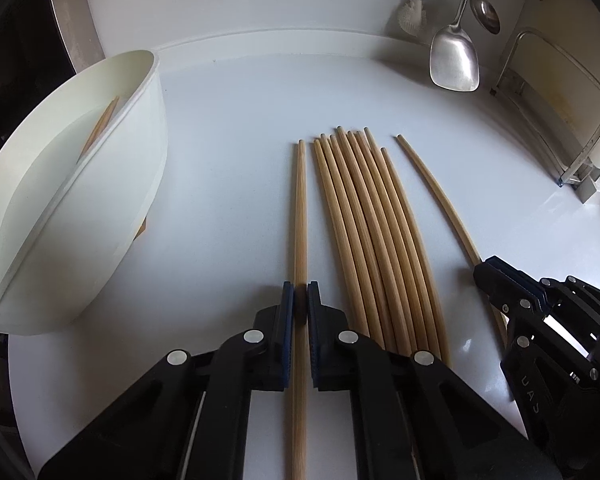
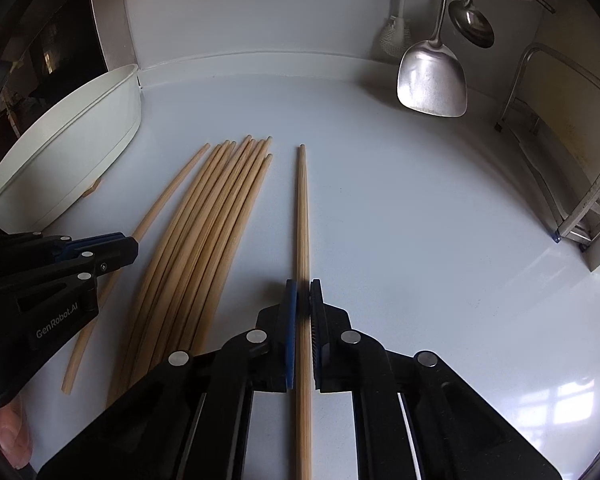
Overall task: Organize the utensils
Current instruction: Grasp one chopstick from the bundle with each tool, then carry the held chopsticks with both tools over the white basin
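Figure: two-handed pickup of chopsticks from a white counter (image 1: 228, 120). Your left gripper (image 1: 300, 300) is closed on a single chopstick (image 1: 300, 208) lying just left of the main bundle (image 1: 364, 216); your right gripper (image 2: 303, 300) is likewise clamped on the lone chopstick (image 2: 302, 208) to the bundle's right. Both sticks appear to rest flat on the counter, tips pointing toward the back wall. The white holder (image 1: 100, 184) stands at the counter's left edge, with at least one chopstick already inside its far compartment.

Hazards, as a judgement. Each stick is pinched well back from its tip, so the long free end may swing or pivot between the pads when you lift; a thin round shaft can also roll out of a light grip. Raising the left stick sideways may brush the bundle beside it and scatter it. Carrying the right stick across to the holder takes it over the bundle and toward your other gripper, so collision is possible. Tilting a stick into the holder too steeply may tip the holder or miss its rim
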A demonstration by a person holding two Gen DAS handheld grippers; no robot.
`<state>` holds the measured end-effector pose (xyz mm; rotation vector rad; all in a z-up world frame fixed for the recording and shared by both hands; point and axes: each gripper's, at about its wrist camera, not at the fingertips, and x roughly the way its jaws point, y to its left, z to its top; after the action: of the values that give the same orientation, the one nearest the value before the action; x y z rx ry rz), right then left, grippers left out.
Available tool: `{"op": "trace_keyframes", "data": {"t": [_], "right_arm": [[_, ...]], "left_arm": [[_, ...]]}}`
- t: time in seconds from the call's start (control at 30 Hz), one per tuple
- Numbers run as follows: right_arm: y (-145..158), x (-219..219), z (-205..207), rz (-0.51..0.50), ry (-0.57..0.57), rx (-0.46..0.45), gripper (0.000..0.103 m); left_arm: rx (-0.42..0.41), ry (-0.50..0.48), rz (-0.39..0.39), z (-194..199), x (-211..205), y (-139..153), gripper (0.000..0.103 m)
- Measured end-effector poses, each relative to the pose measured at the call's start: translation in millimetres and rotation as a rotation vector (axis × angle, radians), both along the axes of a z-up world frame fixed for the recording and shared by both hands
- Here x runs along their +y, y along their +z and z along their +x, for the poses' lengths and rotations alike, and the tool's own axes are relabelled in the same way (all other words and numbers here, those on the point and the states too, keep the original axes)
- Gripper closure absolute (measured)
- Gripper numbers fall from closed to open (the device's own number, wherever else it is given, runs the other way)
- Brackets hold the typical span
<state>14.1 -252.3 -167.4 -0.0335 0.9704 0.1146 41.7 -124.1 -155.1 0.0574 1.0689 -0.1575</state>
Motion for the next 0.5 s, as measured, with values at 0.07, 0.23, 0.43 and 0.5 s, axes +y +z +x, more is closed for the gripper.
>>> {"op": "trace_keyframes", "data": {"t": [0.07, 0.23, 0.43, 0.5], "right_arm": [[1.3, -5.3, -0.8, 0.04, -0.024, 0.022, 0.097], [14.1, -14.4, -10.3, 0.102, -0.086, 0.049, 0.097], [53.3, -5.3, -19.5, 0.111, -0.118, 0.034, 0.097], [70.3, 3.4, -17.9, 0.114, -0.12, 0.015, 0.097]], "left_arm": [[0.018, -0.005, -0.014, -1.5, 1.4, 1.7, 0.096], [0.027, -0.032, -0.051, -5.6, 4.7, 22.8, 0.096], [-0.003, -0.088, -0.08, -7.8, 21.2, 66.1, 0.096], [-0.015, -0.091, -0.088, -6.6, 34.9, 80.3, 0.096]]}}
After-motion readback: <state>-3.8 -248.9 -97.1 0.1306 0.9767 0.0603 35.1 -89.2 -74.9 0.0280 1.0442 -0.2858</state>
